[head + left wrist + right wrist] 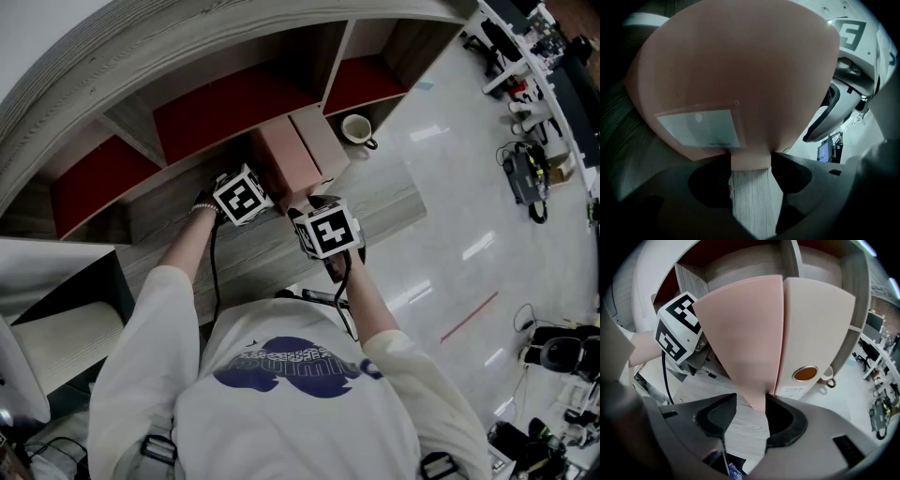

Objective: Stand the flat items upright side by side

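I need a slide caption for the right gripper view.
Open right gripper straddling a corner of the pink binder, beside an upright beige binder.

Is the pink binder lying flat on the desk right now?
No, the pink binder stands on edge on the desk, beside the beige binder.

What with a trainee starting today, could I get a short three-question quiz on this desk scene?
1. True or false: the pink binder lies flat on the desk.
2. What stands right beside the pink binder? A) a bottle B) a pale binder C) a lamp
3. Fill in: the left gripper is clamped on the ___.

Key: 1 false, it stands on edge; 2 B; 3 pink binder.
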{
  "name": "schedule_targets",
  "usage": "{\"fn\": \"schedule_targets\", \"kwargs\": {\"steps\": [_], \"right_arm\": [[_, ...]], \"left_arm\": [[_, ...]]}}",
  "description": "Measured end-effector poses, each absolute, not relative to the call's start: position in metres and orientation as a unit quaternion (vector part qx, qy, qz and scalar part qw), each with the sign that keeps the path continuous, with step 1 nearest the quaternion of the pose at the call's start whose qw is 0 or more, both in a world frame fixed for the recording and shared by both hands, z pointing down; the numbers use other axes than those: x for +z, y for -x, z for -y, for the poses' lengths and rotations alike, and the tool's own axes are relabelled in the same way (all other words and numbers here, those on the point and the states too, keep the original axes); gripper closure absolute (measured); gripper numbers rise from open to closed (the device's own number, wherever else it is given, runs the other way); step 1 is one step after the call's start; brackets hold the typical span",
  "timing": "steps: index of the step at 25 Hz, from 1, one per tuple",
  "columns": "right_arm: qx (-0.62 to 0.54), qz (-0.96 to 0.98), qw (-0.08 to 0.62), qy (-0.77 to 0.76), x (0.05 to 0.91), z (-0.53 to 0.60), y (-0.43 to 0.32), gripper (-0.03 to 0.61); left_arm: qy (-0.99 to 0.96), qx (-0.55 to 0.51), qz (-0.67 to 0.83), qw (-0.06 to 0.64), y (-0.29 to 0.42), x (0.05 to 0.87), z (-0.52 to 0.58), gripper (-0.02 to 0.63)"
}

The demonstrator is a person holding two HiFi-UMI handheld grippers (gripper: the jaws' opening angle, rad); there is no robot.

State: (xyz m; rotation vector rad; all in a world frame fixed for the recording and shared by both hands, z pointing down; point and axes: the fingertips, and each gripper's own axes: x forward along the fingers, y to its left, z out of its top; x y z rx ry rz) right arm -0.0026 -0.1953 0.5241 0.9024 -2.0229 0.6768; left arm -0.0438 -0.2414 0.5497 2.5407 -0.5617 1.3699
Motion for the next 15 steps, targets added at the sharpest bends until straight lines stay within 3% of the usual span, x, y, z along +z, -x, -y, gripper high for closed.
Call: {"fn": "schedule_targets", "kwargs": {"steps": [15], "right_arm": [[0.262,0.798,0.407,-0.361,0.527,0.209,0.004,0.393]], "left_arm": [[-0.859,0.462,0.196,0.105,0.045,0.554,0.251,0.351]]}}
